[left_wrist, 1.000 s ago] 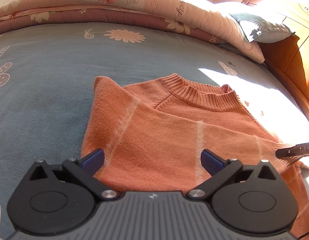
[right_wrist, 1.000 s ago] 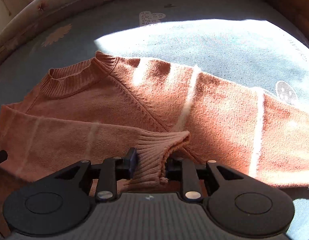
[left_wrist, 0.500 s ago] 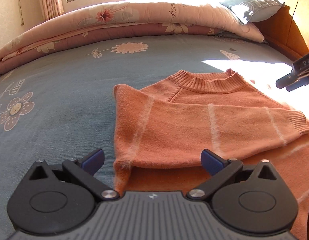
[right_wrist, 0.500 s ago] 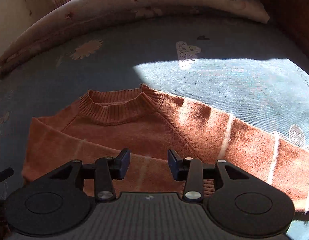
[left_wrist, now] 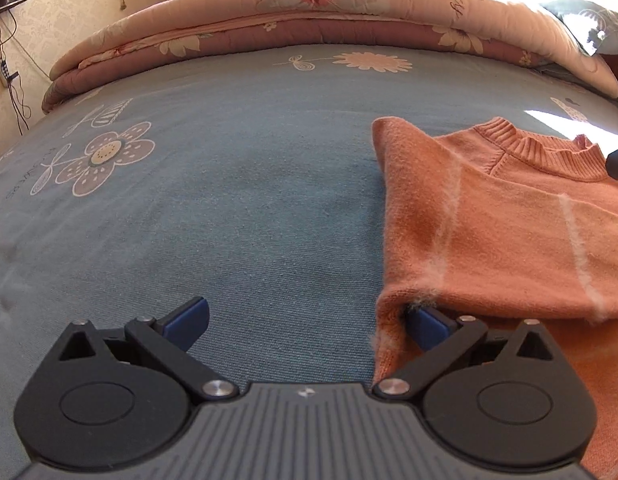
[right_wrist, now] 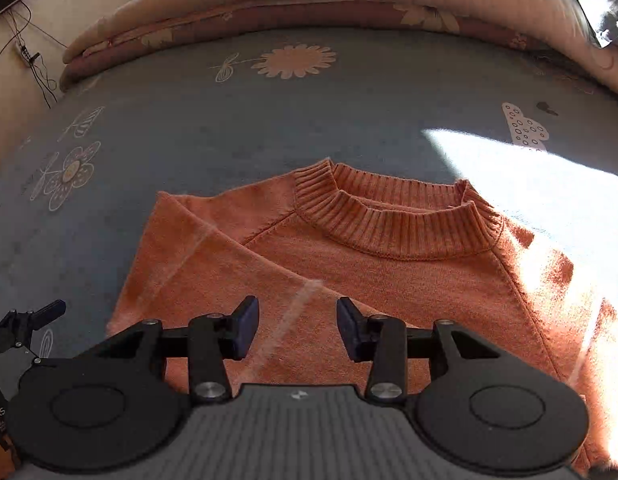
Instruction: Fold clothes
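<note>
Sweater (right_wrist: pixel 389 276) with one sleeve folded across lies on a blue bed (left_wrist: pixel 229 200), left tongs (left_wrist: pixel 307 322) and right tongs (right_wrist: pixel 297 326) both open, empty.

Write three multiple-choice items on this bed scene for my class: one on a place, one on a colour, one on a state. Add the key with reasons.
1. Where does the sweater lie?
A. on the blue bedsheet
B. on the rolled quilt
C. on the floor

2. What colour is the sweater?
A. green
B. orange
C. white

3. How do the right tongs stand?
A. shut on the collar
B. shut on a sleeve
C. open, holding nothing

Key: 1 A, blue sheet shows all round it; 2 B, orange knit with pale stripes; 3 C, a clear gap shows between the pads.
</note>
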